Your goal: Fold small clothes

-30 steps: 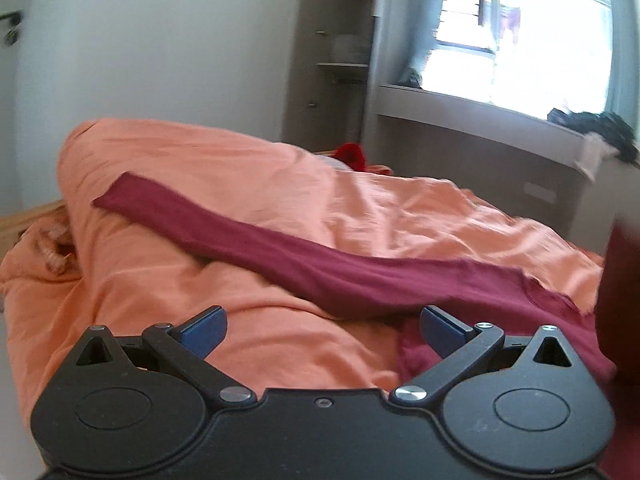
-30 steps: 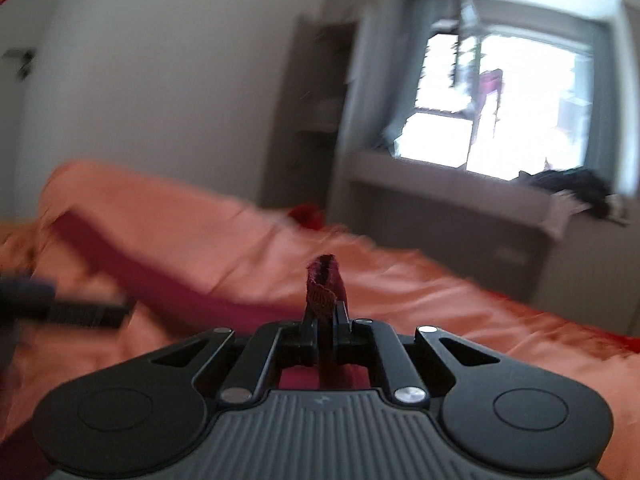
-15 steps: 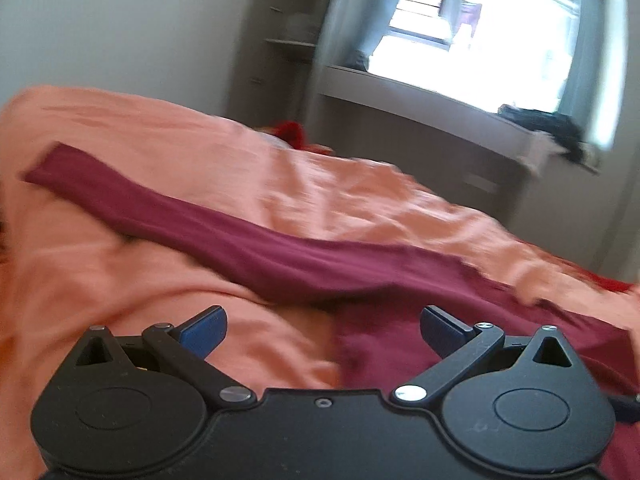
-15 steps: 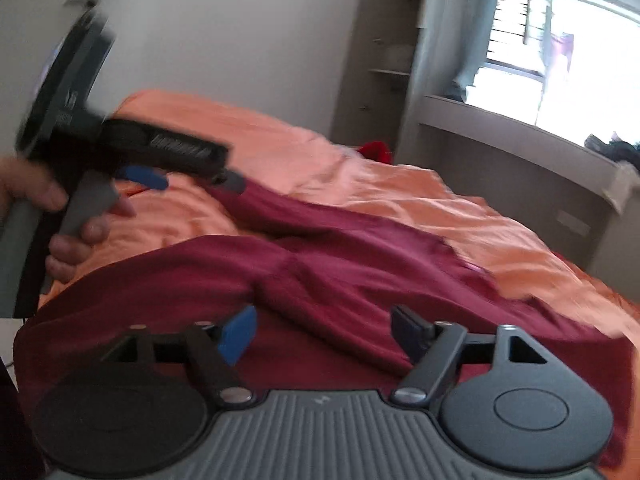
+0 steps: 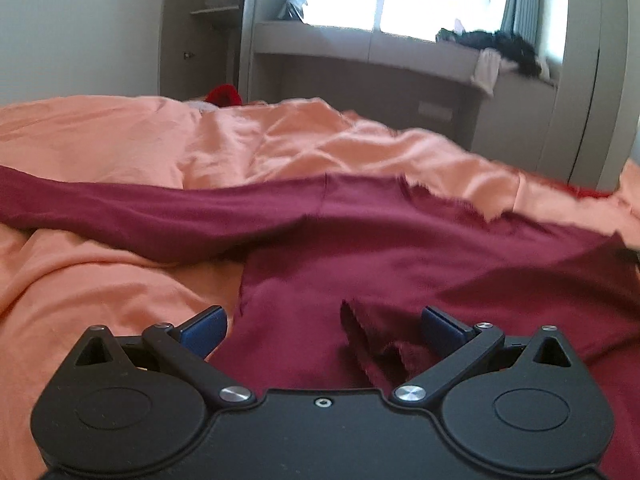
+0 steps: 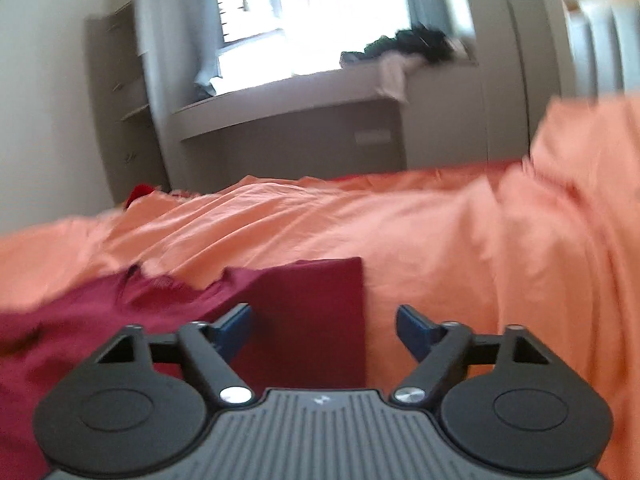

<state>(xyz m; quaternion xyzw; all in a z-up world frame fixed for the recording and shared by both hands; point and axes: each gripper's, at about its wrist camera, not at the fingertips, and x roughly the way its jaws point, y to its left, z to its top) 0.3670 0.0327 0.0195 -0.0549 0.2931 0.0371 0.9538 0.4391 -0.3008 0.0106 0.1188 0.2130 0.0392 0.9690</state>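
A dark red long-sleeved garment [image 5: 400,248] lies spread on an orange bedcover [image 5: 100,280], one sleeve [image 5: 140,212] stretched far to the left. My left gripper [image 5: 322,318] is open low over the garment's body, and a raised fold of cloth [image 5: 360,336] stands between its fingers, nearer the right pad [image 5: 440,320], with no pad pressing it. In the right wrist view a flat, square-cornered part of the garment [image 6: 312,300] lies on the bedcover [image 6: 440,240]. My right gripper [image 6: 324,316] hovers above it, jaws closing but still wide, touching nothing.
Beyond the bed a grey window ledge [image 5: 360,44] carries a heap of dark clothes [image 5: 504,44]. A red item [image 5: 224,94] lies at the bed's far edge, by a tall shelf unit [image 5: 200,20]. The bedcover bunches high at the right [image 6: 592,184].
My right gripper let go of the dark red cloth, opened and swung right over the garment's edge. My left gripper moved right and lower, from the sleeve to the garment's body.
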